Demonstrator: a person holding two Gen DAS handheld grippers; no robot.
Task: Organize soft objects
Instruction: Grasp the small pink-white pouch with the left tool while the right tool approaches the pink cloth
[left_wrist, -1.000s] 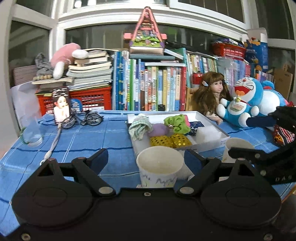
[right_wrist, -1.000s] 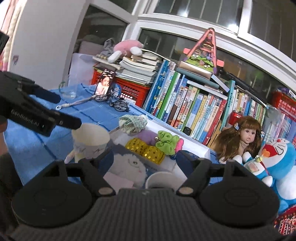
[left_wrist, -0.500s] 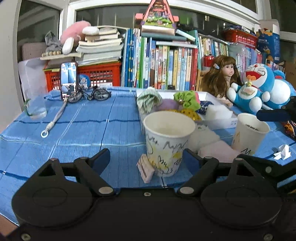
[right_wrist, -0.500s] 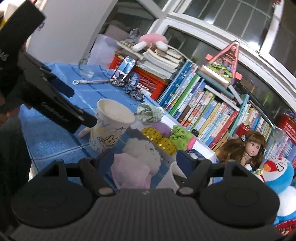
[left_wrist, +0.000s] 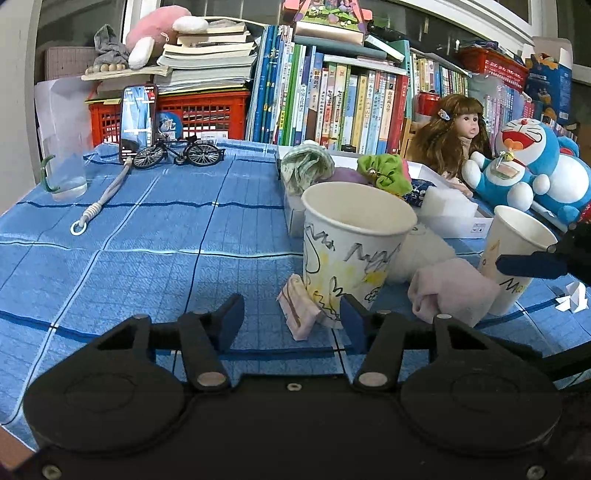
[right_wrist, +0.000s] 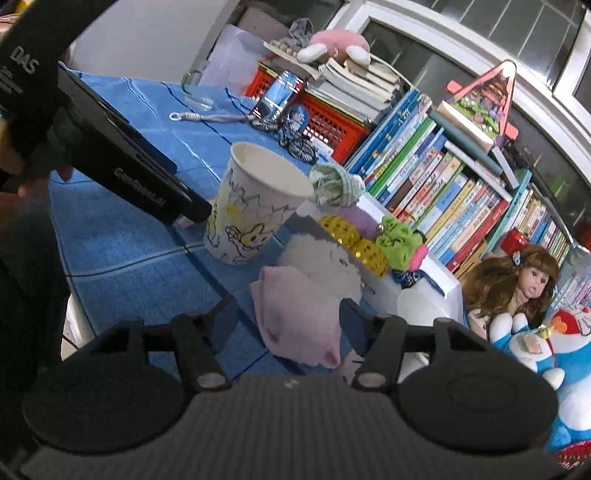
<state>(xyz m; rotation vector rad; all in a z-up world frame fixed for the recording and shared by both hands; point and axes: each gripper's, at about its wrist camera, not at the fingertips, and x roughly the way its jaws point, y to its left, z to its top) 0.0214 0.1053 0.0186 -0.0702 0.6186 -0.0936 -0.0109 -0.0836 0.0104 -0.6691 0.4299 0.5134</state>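
Pink cloth (right_wrist: 295, 314) sits between the right gripper (right_wrist: 288, 317) jaws, closing but not yet pressing; left gripper (left_wrist: 291, 319) jaws are narrowing around a small folded cloth (left_wrist: 297, 310), and the nearby cup (left_wrist: 351, 251) could be toppled.

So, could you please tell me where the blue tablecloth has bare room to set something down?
Bare cloth stretches between the model bicycle, the corded ring and the drawn-on paper cup. Right of that cup it is crowded: pink cloth, second cup, white tray.
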